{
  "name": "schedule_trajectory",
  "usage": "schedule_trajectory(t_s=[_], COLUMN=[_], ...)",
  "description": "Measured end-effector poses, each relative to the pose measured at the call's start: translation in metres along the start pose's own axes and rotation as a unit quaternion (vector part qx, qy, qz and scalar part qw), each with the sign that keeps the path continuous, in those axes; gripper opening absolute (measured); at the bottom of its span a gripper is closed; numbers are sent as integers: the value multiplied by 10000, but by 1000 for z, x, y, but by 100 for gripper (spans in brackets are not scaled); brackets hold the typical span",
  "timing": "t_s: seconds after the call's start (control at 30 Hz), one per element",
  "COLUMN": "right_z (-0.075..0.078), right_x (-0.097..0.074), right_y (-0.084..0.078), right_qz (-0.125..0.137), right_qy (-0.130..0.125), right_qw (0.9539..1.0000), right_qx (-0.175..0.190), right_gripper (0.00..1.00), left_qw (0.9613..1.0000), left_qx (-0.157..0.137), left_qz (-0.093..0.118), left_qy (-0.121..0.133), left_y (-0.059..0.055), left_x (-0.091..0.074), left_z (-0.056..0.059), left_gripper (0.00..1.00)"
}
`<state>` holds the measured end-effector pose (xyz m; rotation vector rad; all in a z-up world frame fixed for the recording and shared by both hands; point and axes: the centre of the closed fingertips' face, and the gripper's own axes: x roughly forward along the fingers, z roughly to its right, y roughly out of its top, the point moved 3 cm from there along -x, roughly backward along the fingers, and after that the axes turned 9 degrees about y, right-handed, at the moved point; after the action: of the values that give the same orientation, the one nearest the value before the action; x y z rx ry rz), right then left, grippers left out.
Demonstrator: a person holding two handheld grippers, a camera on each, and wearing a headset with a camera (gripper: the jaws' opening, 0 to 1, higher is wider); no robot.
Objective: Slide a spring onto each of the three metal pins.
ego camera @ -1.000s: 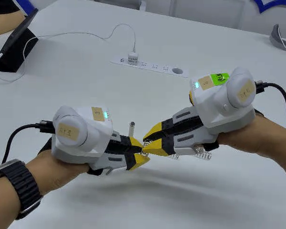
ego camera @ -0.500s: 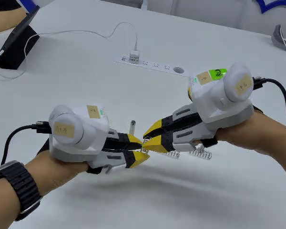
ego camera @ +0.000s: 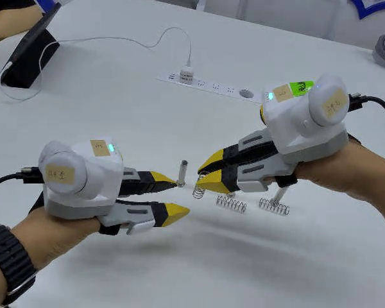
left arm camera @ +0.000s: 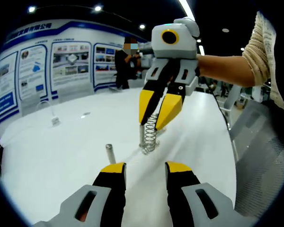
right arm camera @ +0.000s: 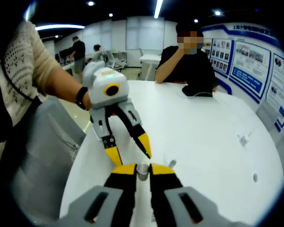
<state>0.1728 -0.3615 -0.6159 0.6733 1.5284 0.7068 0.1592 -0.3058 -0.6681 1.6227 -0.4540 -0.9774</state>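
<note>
Spring (left arm camera: 150, 139) | top hidden between jaws | right hand-held gripper (left arm camera: 152, 122)

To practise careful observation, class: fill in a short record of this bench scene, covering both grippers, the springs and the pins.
Left gripper: open, holding nothing
Right gripper: shut on coiled silver metal spring, held upright
Bare upright metal pin: no spring on it, standing between the two grippers
Loose springs: two, lying on the white table below the right gripper
Task state: unfinished
</note>
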Motion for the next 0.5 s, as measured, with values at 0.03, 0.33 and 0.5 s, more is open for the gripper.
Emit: schedule_trajectory(t_s=[0.03,0.33,0.5], right_z=[3,26,40], right_x=[0,-3,-1], right_y=[2,16,19], right_qz=[0,52,66], right_qy=[-26,-308,-434], right_qw=[10000,9994,9990], right_qx=[-17,-114,-119], right_gripper=[12,12,12], left_qw=[10000,9997,9995], left_qx=[-27,-151,-198], left_qz=[2,1,-14], left_qy=[32,210,235], left_y=[0,-5,-9], left_x=[-1,-4,-3], left_z=[-1,-2,-2], left_gripper=[35,51,58])
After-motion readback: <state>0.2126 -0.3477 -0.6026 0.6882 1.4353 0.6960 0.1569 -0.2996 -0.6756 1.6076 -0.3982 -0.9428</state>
